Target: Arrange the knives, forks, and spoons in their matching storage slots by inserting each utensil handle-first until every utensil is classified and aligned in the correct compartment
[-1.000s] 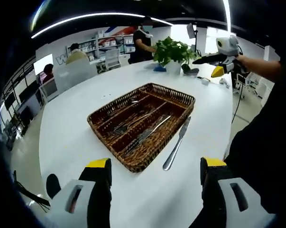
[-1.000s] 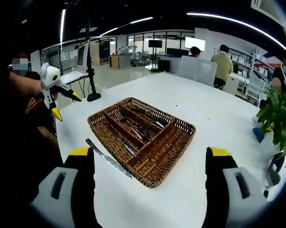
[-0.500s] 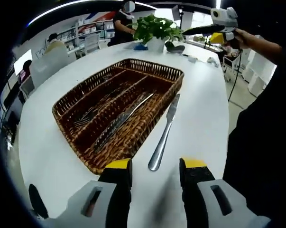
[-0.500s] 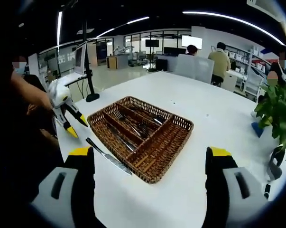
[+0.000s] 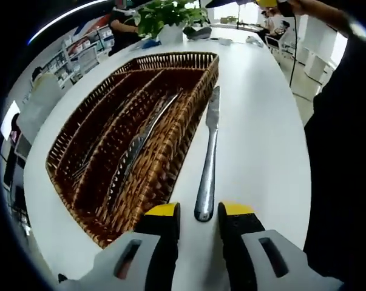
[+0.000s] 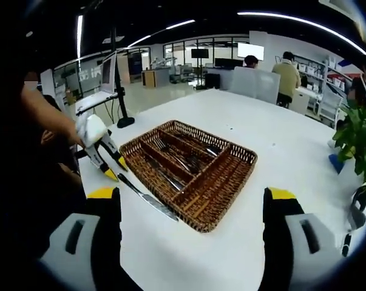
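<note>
A brown wicker cutlery basket [image 5: 186, 130] [image 6: 224, 195] with long slots stands on the white table. Forks [image 5: 90, 159] and a knife [image 5: 143, 136] lie in its slots; in the right gripper view they show as mixed cutlery [image 6: 178, 161]. One loose table knife [image 5: 208, 151] [image 6: 149, 199] lies on the table along the basket's side. My left gripper [image 5: 199, 209] [image 6: 116, 170] is low over the knife's handle end, its jaws narrowed on either side of it with a small gap left. My right gripper [image 6: 192, 195] hovers wide open in front of the basket, holding nothing.
A potted plant [image 5: 167, 12] [image 6: 359, 139] stands past the basket's far end. A monitor on a stand [image 6: 117, 91] is beyond the table edge. The person's dark sleeve and body [image 5: 340, 151] fill the table's near side. People sit at desks [image 6: 286, 76] far behind.
My left gripper has come down and forward to the loose knife's handle end, and its jaws have narrowed from wide apart. The right gripper has barely moved and stays wide open.
</note>
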`<state>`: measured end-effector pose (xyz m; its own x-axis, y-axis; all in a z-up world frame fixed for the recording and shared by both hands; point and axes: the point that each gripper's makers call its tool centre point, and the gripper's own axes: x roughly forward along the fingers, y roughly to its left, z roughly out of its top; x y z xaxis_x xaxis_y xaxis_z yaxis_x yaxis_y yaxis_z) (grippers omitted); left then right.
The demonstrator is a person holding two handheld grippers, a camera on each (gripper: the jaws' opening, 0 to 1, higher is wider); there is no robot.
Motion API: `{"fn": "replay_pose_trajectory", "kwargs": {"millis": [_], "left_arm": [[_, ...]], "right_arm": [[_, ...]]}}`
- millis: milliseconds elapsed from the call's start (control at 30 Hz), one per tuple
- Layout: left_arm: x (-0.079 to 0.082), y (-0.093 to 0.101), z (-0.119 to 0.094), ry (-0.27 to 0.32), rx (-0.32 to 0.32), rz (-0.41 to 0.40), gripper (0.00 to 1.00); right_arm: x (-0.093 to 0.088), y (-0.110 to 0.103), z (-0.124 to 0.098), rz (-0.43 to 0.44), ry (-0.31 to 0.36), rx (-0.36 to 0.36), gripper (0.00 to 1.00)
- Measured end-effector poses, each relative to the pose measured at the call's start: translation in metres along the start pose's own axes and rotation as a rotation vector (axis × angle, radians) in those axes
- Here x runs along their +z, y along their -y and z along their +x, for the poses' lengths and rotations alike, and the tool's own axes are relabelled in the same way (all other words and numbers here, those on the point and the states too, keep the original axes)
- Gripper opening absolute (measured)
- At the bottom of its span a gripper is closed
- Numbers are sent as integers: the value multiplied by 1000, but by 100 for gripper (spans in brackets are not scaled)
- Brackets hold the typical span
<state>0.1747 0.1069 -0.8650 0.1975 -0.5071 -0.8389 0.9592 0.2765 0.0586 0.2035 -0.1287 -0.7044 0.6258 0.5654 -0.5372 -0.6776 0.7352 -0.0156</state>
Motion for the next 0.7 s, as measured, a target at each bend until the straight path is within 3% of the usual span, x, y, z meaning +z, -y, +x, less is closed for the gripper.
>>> {"fn": "replay_pose_trajectory", "kwargs": {"millis": [133,167,333,400,467,600,700], "left_arm": [[2,5,3,-23,-33,64,13],[4,6,4,-22,-29,104,12],[1,10,3,-51,-53,121,12],[-3,11,1,-61,-60,160,11],[-6,13,0,-56,-58,166,11],[-10,20,-4,-59,-89,193,11],[-12,25,-5,-76,-111,163,11]], "right_arm": [[4,-3,3,-1,4,11,100],[5,-4,3,-3,6,12,100],[4,-8,6,-19,-8,38,99],[-1,-14,7,-62,-37,66,92],[-3,-21,7,-185,-51,82,80],[-19,-46,12,-163,-111,190,78],[-28,-57,17,-223,-156,228,75]]}}
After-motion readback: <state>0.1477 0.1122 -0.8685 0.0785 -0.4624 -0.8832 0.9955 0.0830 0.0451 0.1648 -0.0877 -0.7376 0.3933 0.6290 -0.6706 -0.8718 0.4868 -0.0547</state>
